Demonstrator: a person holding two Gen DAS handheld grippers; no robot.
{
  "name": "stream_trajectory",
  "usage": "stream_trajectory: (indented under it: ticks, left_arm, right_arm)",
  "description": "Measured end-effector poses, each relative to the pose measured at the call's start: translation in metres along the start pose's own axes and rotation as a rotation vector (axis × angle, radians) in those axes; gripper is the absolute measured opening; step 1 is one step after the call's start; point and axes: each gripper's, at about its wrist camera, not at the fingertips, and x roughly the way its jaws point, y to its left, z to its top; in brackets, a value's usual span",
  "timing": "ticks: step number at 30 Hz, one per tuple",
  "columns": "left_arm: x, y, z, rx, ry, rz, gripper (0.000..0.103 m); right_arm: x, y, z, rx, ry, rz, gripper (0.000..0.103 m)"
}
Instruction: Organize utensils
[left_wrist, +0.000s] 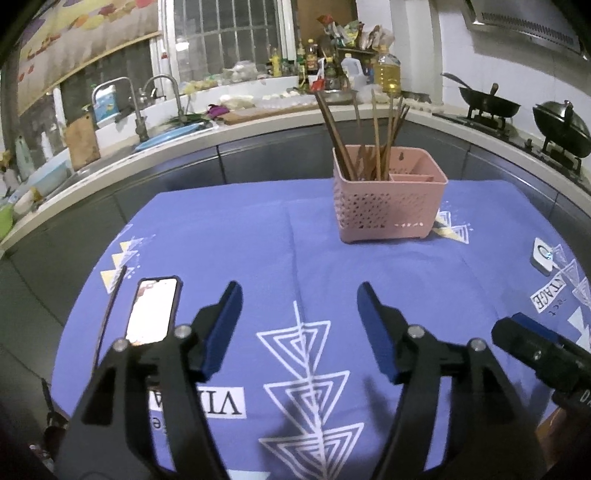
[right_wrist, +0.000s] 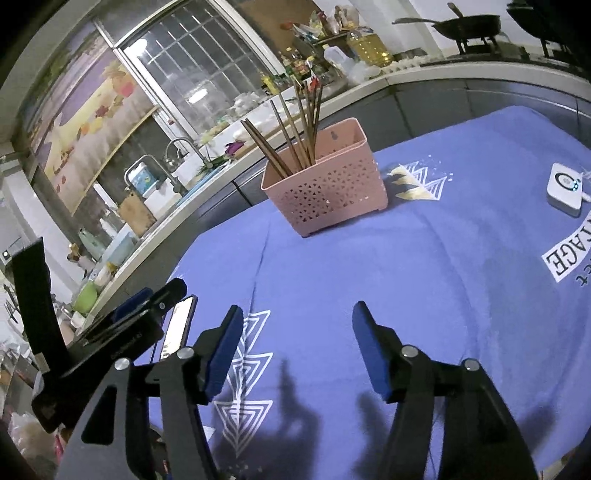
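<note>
Hand-held gripper (left_wrist: 299, 295) open, 1 pink caddy (left_wrist: 388, 206), several chopsticks (left_wrist: 373, 136)

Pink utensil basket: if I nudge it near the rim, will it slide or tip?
The pink utensil basket looks like thin perforated plastic, so probably light. The chopsticks stand tall, bunched in one end compartment, so it may tip that way. The purple tablecloth could bunch rather than let it slide.

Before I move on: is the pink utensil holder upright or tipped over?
Upright. The pink utensil holder stands flat on the blue tablecloth, open top up, with the chopsticks leaning inside its left compartment.
</note>
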Motion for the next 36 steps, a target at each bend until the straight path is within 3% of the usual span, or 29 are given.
stream_trajectory:
  ticks: [8,16,36]
  left_arm:
    - [0.005,-0.002,0.000,0.005,0.020,0.018,0.075]
    - [0.005,-0.003,-0.001,0.007,0.009,0.034,0.096]
    - [0.007,-0.009,-0.007,0.048,0.095,0.097,0.097]
  right_arm:
    - [0.004,-0.007,0.002,0.021,0.013,-0.001,0.064]
    - [0.002,-0.009,0.001,0.032,-0.022,-0.041,0.072]
    - [0.001,0.000,0.001,-0.002,-0.030,-0.042,0.077]
